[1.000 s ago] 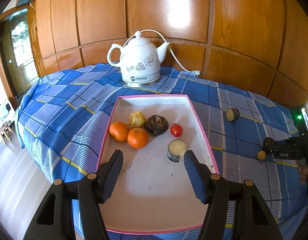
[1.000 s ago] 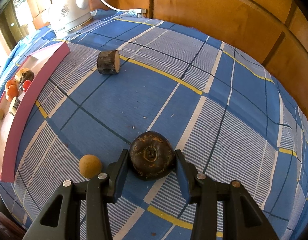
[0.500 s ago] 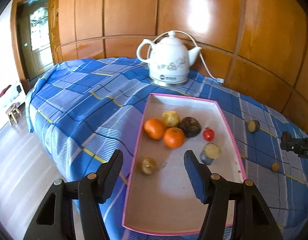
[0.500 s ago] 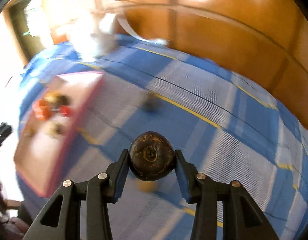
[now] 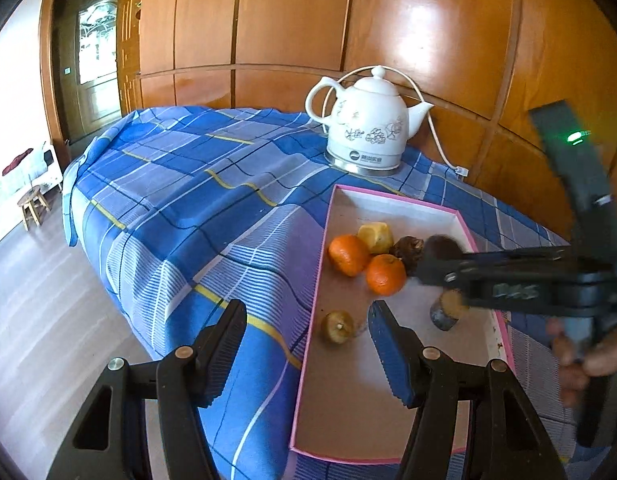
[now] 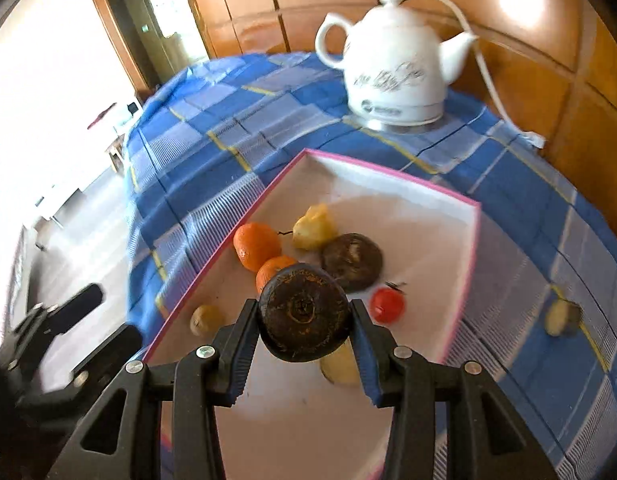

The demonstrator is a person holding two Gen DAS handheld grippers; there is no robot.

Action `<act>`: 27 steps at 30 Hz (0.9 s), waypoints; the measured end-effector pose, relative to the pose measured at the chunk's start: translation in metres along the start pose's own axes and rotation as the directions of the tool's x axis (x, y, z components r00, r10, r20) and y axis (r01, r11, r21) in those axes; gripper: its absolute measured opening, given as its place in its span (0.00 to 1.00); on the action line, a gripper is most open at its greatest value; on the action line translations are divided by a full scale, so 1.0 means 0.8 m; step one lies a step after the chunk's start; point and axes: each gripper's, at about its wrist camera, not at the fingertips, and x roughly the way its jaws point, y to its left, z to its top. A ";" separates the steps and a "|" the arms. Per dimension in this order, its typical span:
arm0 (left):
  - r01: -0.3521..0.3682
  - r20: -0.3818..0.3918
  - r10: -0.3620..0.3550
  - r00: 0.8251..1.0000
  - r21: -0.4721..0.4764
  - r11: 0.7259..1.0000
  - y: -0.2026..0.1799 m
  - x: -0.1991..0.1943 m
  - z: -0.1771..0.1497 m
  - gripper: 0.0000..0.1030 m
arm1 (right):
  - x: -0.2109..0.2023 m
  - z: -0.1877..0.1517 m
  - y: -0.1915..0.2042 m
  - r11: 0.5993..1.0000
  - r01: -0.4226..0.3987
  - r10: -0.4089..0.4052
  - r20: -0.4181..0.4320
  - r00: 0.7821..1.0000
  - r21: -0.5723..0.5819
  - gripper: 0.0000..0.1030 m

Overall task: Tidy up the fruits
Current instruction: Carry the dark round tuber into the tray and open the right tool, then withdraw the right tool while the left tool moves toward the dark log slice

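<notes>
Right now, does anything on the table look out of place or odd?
Yes. One small piece, yellowish and dark, lies alone on the blue checked cloth, outside the pink-edged tray where the other fruits lie. It is blurred, so I cannot say what it is. The right gripper holds a dark round fruit above the tray.

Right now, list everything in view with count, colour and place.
tray: 1, pink rim, pale floor, on the cloth
oranges: 2, orange, tray's left side
yellow fruit: 1, behind the oranges
dark round fruit: 2, brown, one in tray, one in right claw
small red fruit: 1, in tray
small brownish fruit: 1, near tray's left rim
cut piece: 1, in tray; another on cloth
kettle: 1, white, behind tray
tablecloth: blue plaid
left claw: open
right claw: shut on held dark fruit
</notes>
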 end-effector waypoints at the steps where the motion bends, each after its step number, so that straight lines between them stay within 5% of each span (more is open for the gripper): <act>1: -0.003 0.000 0.003 1.000 -0.004 1.000 0.003 0.000 -0.001 0.62 | 0.012 0.000 0.002 1.000 0.006 -0.006 -0.021 1.000 0.000 0.44; 7: -0.004 -0.010 0.004 1.000 -0.010 1.000 0.005 0.005 -0.003 0.62 | 0.021 -0.010 -0.006 1.000 0.027 -0.026 -0.045 0.999 0.012 0.47; 17: 0.006 0.000 -0.006 1.000 0.021 1.000 -0.012 -0.002 -0.002 0.62 | -0.032 -0.023 -0.026 0.997 -0.021 0.018 0.047 0.999 0.077 0.50; 27: 0.017 0.005 -0.017 1.000 0.062 0.998 -0.030 -0.008 -0.003 0.62 | -0.087 -0.055 -0.088 0.983 0.034 -0.056 0.116 0.992 0.180 0.50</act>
